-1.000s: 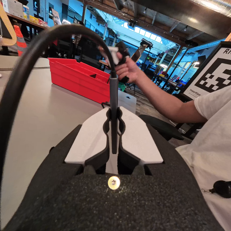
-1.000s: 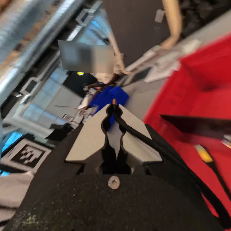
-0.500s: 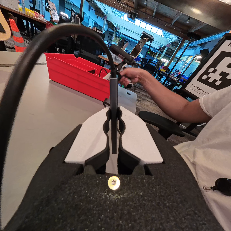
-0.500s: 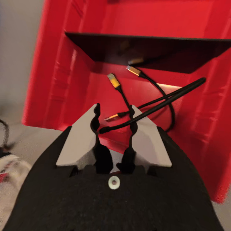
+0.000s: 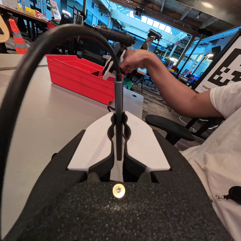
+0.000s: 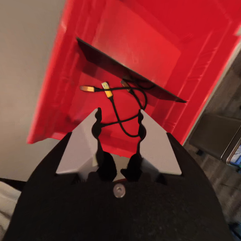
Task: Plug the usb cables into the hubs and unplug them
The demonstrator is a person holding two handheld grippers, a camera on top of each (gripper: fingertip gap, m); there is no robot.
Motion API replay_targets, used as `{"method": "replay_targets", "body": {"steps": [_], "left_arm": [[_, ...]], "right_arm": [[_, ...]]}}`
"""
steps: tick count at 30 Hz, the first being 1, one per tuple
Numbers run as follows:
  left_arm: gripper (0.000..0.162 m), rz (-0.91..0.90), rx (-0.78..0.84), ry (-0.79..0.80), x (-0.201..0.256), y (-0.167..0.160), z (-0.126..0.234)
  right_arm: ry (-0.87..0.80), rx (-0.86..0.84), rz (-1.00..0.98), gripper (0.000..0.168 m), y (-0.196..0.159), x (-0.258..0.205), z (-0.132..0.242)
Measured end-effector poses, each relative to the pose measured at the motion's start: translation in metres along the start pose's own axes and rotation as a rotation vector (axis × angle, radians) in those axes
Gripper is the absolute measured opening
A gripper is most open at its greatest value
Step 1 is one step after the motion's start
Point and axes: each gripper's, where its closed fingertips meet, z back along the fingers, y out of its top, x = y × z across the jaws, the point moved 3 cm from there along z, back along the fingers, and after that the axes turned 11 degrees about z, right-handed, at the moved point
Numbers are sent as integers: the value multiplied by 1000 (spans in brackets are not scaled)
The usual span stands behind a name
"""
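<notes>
My left gripper [image 5: 119, 114] is shut on a slim grey metal connector body [image 5: 118, 99]. A thick black cable [image 5: 32, 52] arcs from its top up and over to the left. My right gripper [image 6: 119, 110] is open and empty above the near end of a red bin [image 6: 136, 43]. It also shows in the left wrist view [image 5: 113, 65], held by a hand over the bin [image 5: 78, 75]. In the bin lie thin black cables [image 6: 117, 117] with gold and orange plugs [image 6: 107, 90], in front of a black divider [image 6: 123, 70].
The bin stands on a pale grey table [image 5: 39, 110] near its right edge. A black chair [image 5: 168, 126] and wooden floor lie to the right. A person in a white shirt [image 5: 215, 150] is close on the right. A black-and-white marker board [image 5: 224, 70] stands behind.
My right gripper swung from facing the room down over the red bin, opened and let go of the thin black cable, which now lies in the bin. My left gripper kept its hold.
</notes>
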Motion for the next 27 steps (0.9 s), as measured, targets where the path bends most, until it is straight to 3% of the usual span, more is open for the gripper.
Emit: {"method": "replay_targets", "body": {"steps": [1,3,5,6,7,8,10,14,17,27], "left_arm": [[9,-2,12,3,0,2,3],[9,6,39,-7,0,5,7],[10,30,47,-48,3,6,10],[10,35,50,-66,4,6,10],[9,40,51,-91,7,5,10],[10,44,52,-118,10,5,10],[9,36,33,-166,17,4,10],[10,-31,-33,-176,26,-2,5],[10,-45,-56,-191,30,-5,1],[10,-123,-222,-133,25,-34,-10]], "right_arm": [[-2,116,7,53,12,-10,16],[181,555,53,44,55,-66,67],[598,973,111,41,78,-151,127],[788,1069,135,42,80,-190,144],[918,1096,192,48,79,-225,149],[941,1086,273,51,78,-253,143],[827,1096,397,48,82,-285,124],[836,1045,524,38,84,-324,113],[854,1080,536,6,81,-329,115],[897,1039,524,5,69,-322,110]]}}
